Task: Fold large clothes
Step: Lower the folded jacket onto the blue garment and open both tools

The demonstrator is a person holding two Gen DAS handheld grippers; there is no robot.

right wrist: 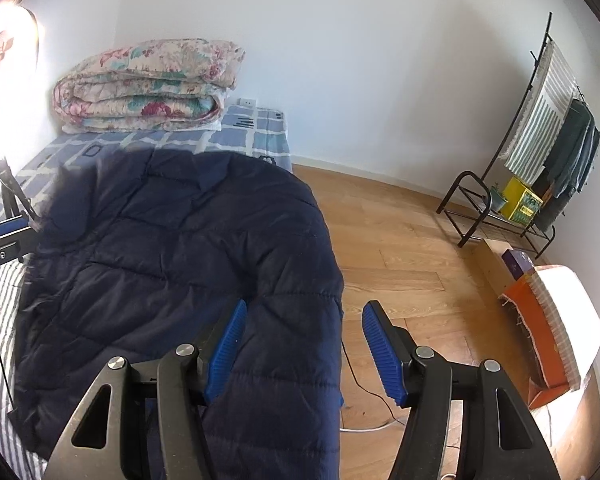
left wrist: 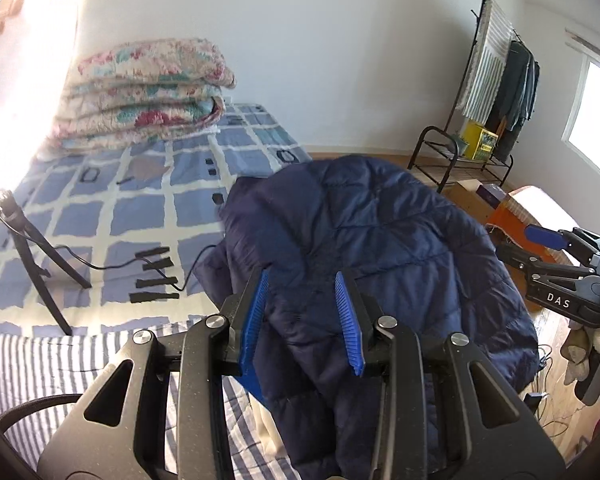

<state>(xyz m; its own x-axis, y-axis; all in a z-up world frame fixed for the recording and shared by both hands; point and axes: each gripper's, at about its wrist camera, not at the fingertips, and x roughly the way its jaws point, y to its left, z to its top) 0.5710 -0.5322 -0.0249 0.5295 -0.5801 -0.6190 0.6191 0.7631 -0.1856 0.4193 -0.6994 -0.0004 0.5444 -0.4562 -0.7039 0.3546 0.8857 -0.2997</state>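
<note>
Left gripper (left wrist: 304,320) sits low centre of its view, jaws part open with the navy puffer jacket (left wrist: 372,248) lying between and under the blue pads (left wrist: 256,316), pads not pressing it, so nothing held. Right gripper (right wrist: 304,352) low centre of its view, jaws wide, left pad over the jacket's right edge, right pad out over the wood floor (right wrist: 412,248), also not gripping. No earlier frame so I only call them open and free

Jacket (right wrist: 172,248) is draped on the bed (left wrist: 100,216), filling centre of both views, its lower right part hanging off the bed edge toward the floor. Checked bedspread runs to upper left, folded floral quilt (left wrist: 140,88) at the top left, small tripod (left wrist: 32,248) with cable at the left, clothes rack (right wrist: 540,152) far right

Handling guess: quilted, padded, soft and floppy, bulky but light for its size. Shell looks slick nylon, so pads may slide unless I pinch a thick stitched seam or hem. It will spring back and puff up after a fold, needs pressing flat. Overhanging part could drag the whole thing off the bed

Best holds, I think: two points along the near hem or the side edges, one gripper each, not the middle panels where only the thin shell bunches
</note>
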